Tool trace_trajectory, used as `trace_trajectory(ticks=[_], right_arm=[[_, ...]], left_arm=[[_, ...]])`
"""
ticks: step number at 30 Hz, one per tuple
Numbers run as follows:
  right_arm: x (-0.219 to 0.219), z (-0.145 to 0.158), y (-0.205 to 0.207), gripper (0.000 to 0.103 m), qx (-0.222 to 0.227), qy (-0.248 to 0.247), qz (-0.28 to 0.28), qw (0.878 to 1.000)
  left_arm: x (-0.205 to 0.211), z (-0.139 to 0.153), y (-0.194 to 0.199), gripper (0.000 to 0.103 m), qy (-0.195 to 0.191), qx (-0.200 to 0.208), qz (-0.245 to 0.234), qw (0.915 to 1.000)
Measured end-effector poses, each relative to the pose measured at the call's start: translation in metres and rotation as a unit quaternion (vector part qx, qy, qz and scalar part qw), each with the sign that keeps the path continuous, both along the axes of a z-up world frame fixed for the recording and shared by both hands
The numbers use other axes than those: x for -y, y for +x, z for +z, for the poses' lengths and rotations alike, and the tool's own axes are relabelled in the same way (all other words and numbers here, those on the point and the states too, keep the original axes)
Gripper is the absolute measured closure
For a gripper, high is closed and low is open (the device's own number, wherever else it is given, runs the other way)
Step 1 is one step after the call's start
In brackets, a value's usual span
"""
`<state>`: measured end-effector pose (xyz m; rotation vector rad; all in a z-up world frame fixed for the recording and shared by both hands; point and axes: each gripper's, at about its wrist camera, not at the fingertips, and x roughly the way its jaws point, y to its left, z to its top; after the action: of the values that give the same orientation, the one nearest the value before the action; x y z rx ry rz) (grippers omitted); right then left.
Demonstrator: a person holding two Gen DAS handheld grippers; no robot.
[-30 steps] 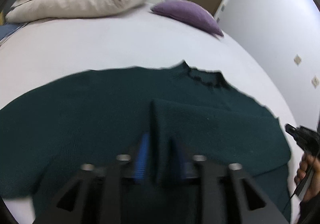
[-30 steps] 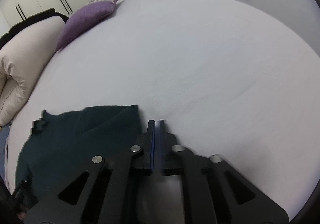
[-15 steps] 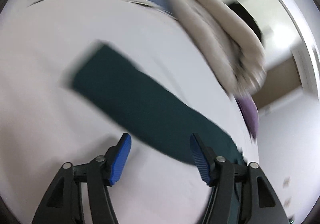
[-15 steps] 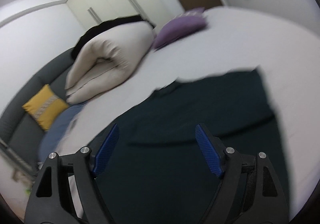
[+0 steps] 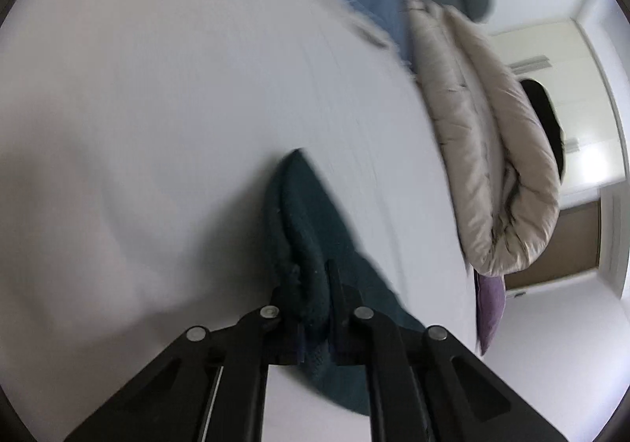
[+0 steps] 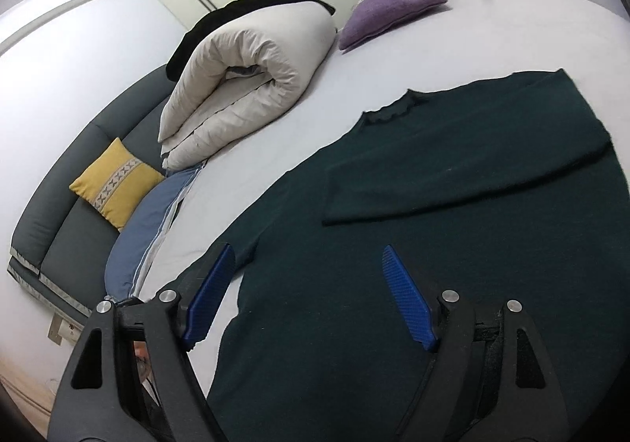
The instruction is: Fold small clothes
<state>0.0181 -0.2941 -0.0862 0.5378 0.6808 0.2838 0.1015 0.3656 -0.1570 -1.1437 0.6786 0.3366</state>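
While the dark green sweater point(image 6: 453, 245) is being spread flat on the bed point(image 6: 492, 28), its free sleeve point(image 5: 311, 229) is being held by the left tongs point(image 5: 311, 296). These tongs are being squeezed tight on the thick knit, and the cloth is being bunched up between the two jaws. From the pinch, the sleeve is being stretched straight ahead and a little up, away from the left tongs, so its long line is running the same way the tongs are pointing. Its far tip is being rested on the white sheet in front. The left picture is blurry, so the edge of the cuff is not being shown clearly.

The right tongs point(image 6: 311, 296) are being kept wide apart, with nothing between the blue pads point(image 6: 409, 300). They are being held just over the lower body of the sweater. The other sleeve point(image 6: 464, 170) is already being laid across the chest, ahead of the right tongs and a little to their right. The neck point(image 6: 393, 107) is being pointed away from them, farther ahead.

The left tongs are the nearer ones to the free sleeve. It is judged that this sleeve is to be carried sideways, toward the right tongs, and laid over the body. A slip is being risked if the knit is being pulled too fast.
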Motion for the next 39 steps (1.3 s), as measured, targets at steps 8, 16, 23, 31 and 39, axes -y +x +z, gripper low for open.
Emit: trace_trajectory(ticks=[8, 16, 23, 31, 39], right_arm=[[0.056, -0.009, 0.003, 0.032, -0.014, 0.02, -0.043, 0.999], [0.105, -0.032, -0.007, 0.031, -0.043, 0.042, -0.089, 0.994], [0.111, -0.063, 0.02, 0.025, -0.104, 0.054, -0.063, 0.991], [0.04, -0.077, 0.108, 0.025, -0.138, 0.038, 0.002, 0.99], [-0.027, -0.064, 0.153, 0.097, -0.138, -0.144, 0.035, 0.979]], left_arm=[[0.209, 0.118, 0.061, 0.095, 0.208, 0.08, -0.227, 0.9481], [0.452, 0.041, 0.081, 0.045, 0.252, 0.028, -0.465, 0.8481], [0.424, 0.052, 0.026, 0.01, 0.265, 0.058, -0.456, 0.8475], [0.324, 0.068, 0.026, 0.021, 0.239, 0.065, -0.372, 0.8946], [0.257, 0.063, 0.033, 0.021, 0.221, 0.058, -0.306, 0.9242]])
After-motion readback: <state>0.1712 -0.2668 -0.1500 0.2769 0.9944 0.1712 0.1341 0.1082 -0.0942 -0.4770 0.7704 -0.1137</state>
